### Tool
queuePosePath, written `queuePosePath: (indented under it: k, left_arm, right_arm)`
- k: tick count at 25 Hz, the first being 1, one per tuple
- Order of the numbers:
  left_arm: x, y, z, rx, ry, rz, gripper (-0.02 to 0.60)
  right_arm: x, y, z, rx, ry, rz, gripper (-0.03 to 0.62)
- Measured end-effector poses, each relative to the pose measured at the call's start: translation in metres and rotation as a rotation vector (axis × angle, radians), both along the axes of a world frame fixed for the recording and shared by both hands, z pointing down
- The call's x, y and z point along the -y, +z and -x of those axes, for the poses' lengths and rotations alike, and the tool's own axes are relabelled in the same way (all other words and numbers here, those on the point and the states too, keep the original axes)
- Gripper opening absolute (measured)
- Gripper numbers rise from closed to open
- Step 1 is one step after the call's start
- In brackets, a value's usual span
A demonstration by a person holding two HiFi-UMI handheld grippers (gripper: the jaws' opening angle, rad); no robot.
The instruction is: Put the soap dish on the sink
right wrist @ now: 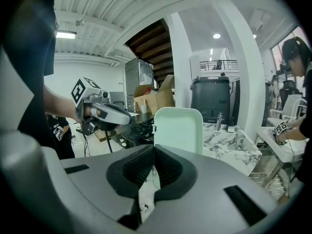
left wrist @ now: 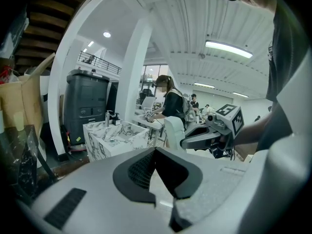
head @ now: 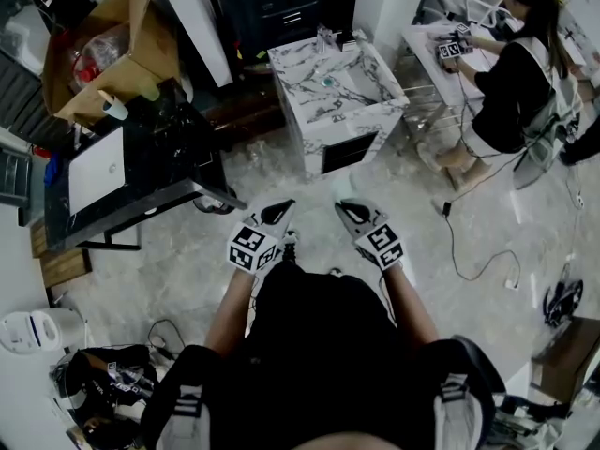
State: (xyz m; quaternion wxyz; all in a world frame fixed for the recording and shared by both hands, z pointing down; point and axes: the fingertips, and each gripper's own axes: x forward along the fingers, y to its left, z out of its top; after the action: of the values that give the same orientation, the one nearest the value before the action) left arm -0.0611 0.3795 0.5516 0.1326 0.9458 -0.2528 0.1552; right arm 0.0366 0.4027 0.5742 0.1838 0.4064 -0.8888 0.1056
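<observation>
A pale mint-green soap dish (right wrist: 180, 128) stands upright in my right gripper (right wrist: 154, 150), whose jaws are shut on its lower edge. In the left gripper view the dish (left wrist: 174, 129) shows at the tip of the right gripper (left wrist: 187, 141). The white marble sink (head: 337, 82) stands ahead across the floor, well apart from both grippers; it also shows behind the dish (right wrist: 229, 143). In the head view my left gripper (head: 279, 214) and right gripper (head: 351, 210) are side by side at waist height. The left gripper (left wrist: 155, 151) has its pads together with nothing between them.
A black table (head: 131, 172) carrying a cardboard box (head: 112, 45) stands to the left of the sink. At the back right a person (head: 516, 73) works at a white table. Cables (head: 478, 251) trail on the floor at right. A dark cabinet (left wrist: 87, 106) stands behind the sink.
</observation>
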Motion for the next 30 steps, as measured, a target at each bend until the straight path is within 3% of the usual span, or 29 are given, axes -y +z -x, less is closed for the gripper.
queuePosePath:
  k: [30]
  left_arm:
    - [0.094,0.009,0.022,-0.002,0.042,0.029,-0.002]
  right_arm:
    - [0.083,0.012,0.033,-0.004,0.006,0.025,-0.002]
